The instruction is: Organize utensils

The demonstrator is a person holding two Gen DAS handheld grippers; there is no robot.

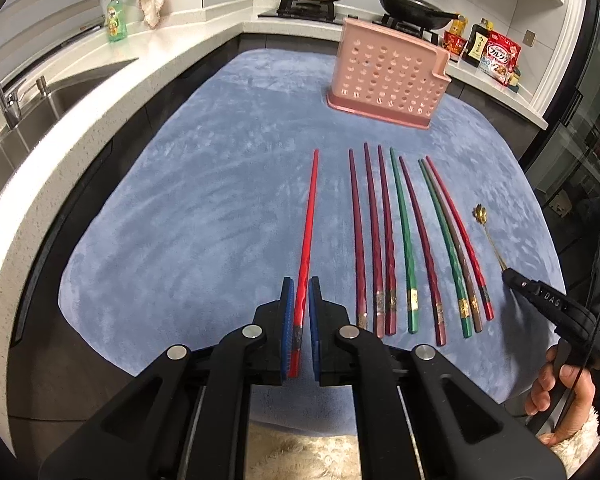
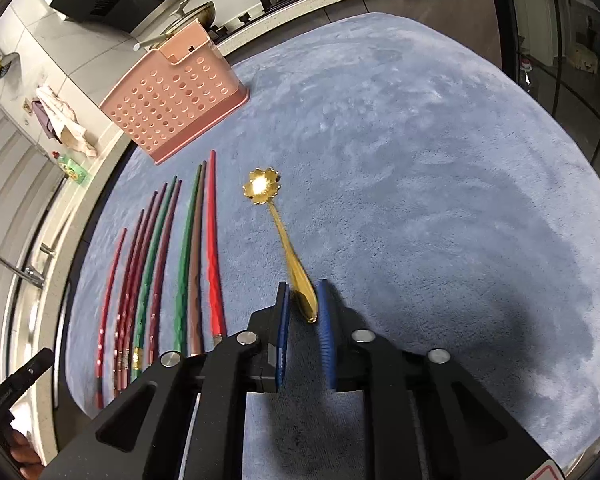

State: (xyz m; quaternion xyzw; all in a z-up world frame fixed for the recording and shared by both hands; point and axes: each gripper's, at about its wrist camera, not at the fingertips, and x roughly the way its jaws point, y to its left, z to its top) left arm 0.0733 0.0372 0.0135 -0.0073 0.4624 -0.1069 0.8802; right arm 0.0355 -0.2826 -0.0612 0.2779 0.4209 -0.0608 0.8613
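Blue plush cloth [image 1: 204, 200] covers the table, kitchen counter [image 1: 80, 120] wraps round it on the far and left sides

My left gripper [image 1: 300, 320] is clamped on the butt end of a bright red chopstick [image 1: 309, 216]; blue pads [image 1: 288, 320] press it from both sides, tip points away toward the far edge

Right of it, eight more chopsticks [image 1: 404, 240] lie flat on the cloth, roughly parallel, tips away from me: dark red, green, one brown, one bright red at the right end of the row. Held one sits apart from that group

My right gripper [image 2: 304, 308] is down over the handle end of a gold spoon [image 2: 288, 248] with a flower-shaped bowl [image 2: 261, 186]. Handle is between the pads [image 2: 325, 320], jaws nearly closed, but there's a visible gap on each side, so not a grip as far as I can see. Spoon lies just right of the chopstick row, bowl pointing away

Pink perforated holder [image 1: 384, 80] stands upright on the cloth beyond the chopstick tips, well apart from both grippers
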